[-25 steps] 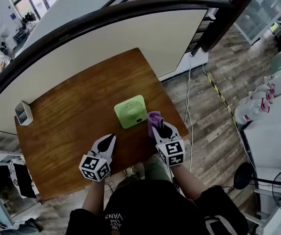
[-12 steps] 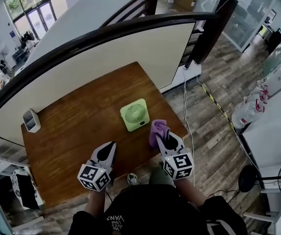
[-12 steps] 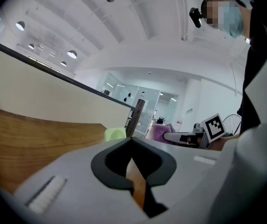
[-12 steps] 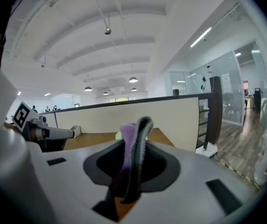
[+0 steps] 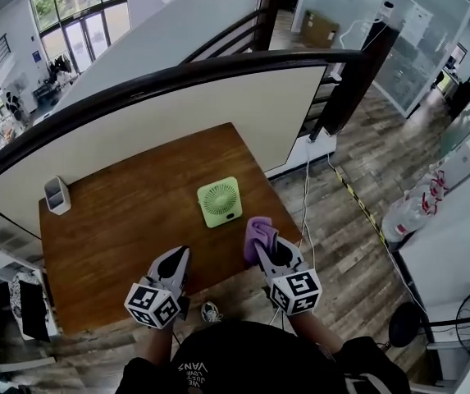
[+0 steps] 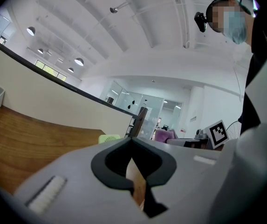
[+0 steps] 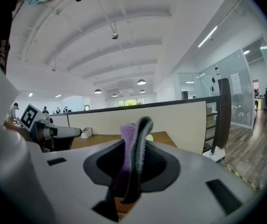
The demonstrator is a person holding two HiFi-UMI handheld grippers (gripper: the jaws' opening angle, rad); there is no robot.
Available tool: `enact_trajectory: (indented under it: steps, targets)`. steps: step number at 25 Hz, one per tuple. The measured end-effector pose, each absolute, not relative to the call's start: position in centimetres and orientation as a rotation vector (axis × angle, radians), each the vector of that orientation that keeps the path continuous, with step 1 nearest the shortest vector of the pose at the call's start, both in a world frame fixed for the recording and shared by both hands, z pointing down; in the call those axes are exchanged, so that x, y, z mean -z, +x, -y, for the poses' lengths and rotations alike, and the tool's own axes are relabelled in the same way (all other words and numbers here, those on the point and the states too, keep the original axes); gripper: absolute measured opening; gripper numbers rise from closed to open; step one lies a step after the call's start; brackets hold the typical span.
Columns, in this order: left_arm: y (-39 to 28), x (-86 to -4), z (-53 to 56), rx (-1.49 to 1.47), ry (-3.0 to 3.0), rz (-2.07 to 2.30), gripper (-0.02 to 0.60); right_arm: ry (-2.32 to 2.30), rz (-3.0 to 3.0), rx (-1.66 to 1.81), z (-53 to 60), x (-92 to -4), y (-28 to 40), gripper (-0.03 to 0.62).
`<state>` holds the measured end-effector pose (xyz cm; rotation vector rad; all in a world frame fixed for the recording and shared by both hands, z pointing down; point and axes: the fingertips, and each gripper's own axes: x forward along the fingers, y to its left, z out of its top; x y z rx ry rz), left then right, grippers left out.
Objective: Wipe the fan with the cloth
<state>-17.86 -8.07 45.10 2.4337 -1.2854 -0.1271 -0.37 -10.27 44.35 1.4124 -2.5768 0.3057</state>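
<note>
A small light-green fan [image 5: 219, 201] lies face up near the right edge of the brown wooden table [image 5: 120, 220]. My right gripper [image 5: 262, 249] hovers near the table's front right corner, raised off it, shut on a purple cloth [image 5: 257, 233] that sticks up between the jaws [image 7: 133, 139]. My left gripper [image 5: 180, 257] hangs over the table's front edge, shut with nothing in it [image 6: 132, 141]. In the left gripper view the fan's [image 6: 108, 137] top edge peeks over the jaws, with the right gripper's marker cube [image 6: 219, 134] at the right.
A small white-grey container [image 5: 57, 194] stands at the table's far left corner. A black curved railing [image 5: 177, 76] and cream panel run behind the table. A white cable [image 5: 307, 195] trails on the wooden floor at the right. A shoe [image 5: 209, 311] shows under the table edge.
Both grippers have risen and drawn back toward me, away from the fan. The cloth stays in the right gripper. The head view has lifted, showing more of the room.
</note>
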Motion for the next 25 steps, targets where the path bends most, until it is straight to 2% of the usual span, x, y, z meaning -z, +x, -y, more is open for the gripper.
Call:
enact_trajectory:
  steps: [25]
  targets:
    - [-7.8, -45.0, -8.0, 0.165, 2.349, 1.539, 0.011, 1.158, 2.698, -0.262, -3.7, -44.6, 9.4, 0.094]
